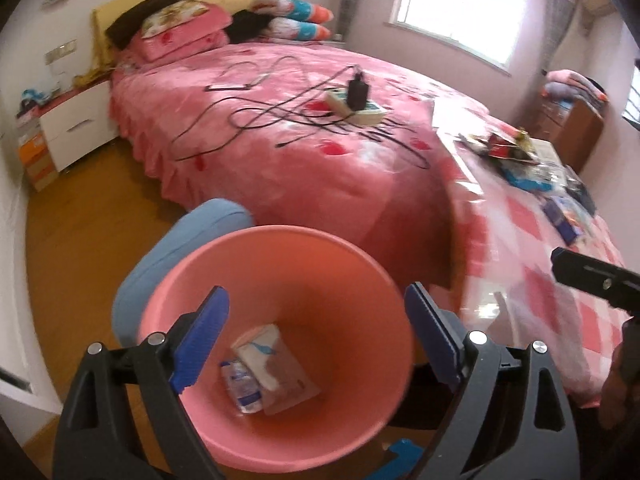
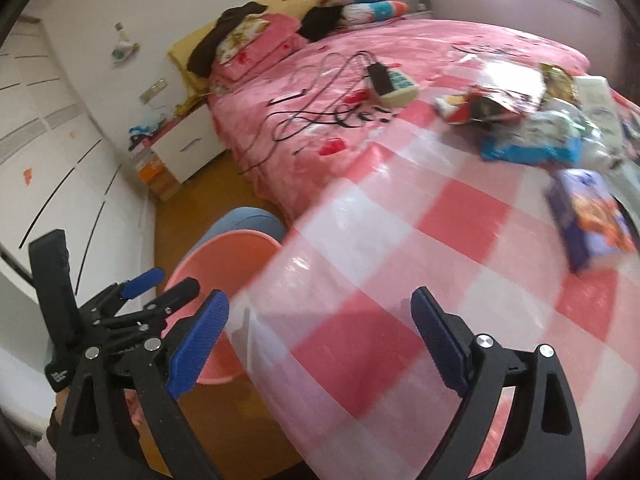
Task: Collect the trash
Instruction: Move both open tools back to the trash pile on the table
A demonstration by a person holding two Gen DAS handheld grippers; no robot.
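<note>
A pink waste bin (image 1: 248, 264) stands on the floor beside the checked table; its rim also shows in the right wrist view (image 2: 224, 240). A tissue pack (image 1: 264, 354) and a clear wrapper (image 1: 242, 386) lie in its bottom. My left gripper (image 1: 316, 332) hangs open and empty right above the bin; it also shows in the right wrist view (image 2: 160, 288). My right gripper (image 2: 320, 332) is open and empty over the table's near edge. Trash lies on the table's far side: a red snack bag (image 2: 476, 106), a blue wrapper (image 2: 528, 150) and a purple packet (image 2: 588, 212).
A pink bed (image 1: 304, 128) holds a power strip (image 1: 356, 106), a charger and tangled black cables (image 1: 248, 120). A blue cushion (image 1: 168, 256) sits behind the bin. A white nightstand (image 1: 76, 120) and a wooden cabinet (image 1: 572, 124) stand by the walls.
</note>
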